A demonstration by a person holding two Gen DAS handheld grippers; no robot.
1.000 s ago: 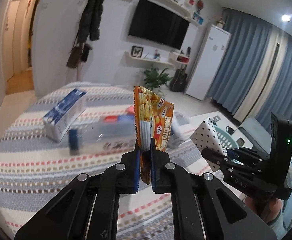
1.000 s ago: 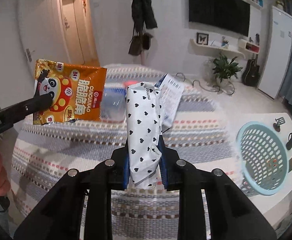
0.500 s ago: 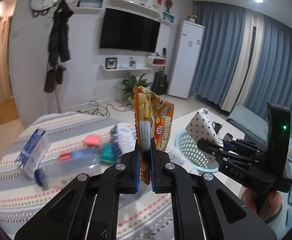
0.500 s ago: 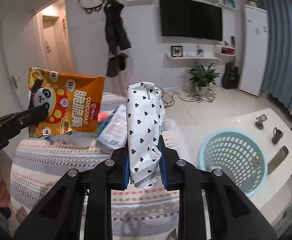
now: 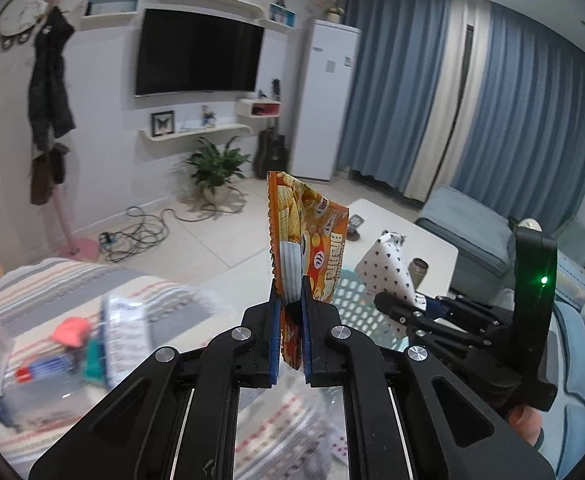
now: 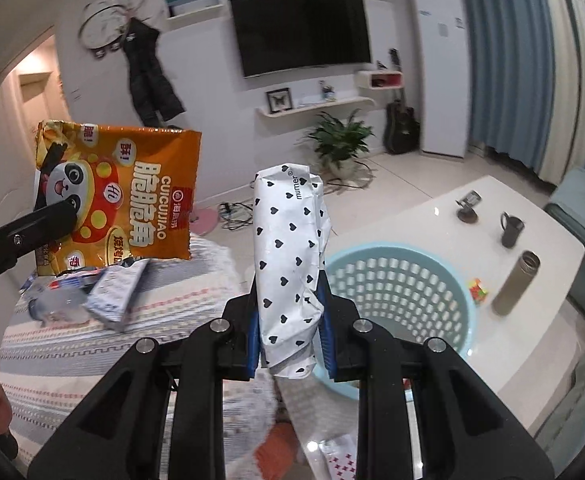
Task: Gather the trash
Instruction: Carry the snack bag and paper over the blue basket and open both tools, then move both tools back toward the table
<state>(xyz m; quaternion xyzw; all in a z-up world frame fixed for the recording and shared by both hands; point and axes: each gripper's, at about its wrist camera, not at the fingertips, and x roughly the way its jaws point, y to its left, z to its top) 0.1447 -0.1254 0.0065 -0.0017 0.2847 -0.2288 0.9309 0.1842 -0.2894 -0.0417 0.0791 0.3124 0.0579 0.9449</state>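
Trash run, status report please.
Left gripper shut on orange snack bag. Right gripper shut on heart-print wrapper. Blue basket ahead, path open.

Bed clutter (image 5: 68, 344) — motion-blurred, unreadable

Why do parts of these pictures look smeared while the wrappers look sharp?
Left wrist view: the orange snack bag is crisp, the striped bedspread smeared by motion. Right wrist view: the heart-print wrapper is sharp; walls bow from fisheye distortion.

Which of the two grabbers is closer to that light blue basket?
Right. The right gripper, clamped on the heart-print packet, is at the blue basket, beside its near rim. The left gripper, gripping the orange snack bag, sits farther off over the striped tablecloth.
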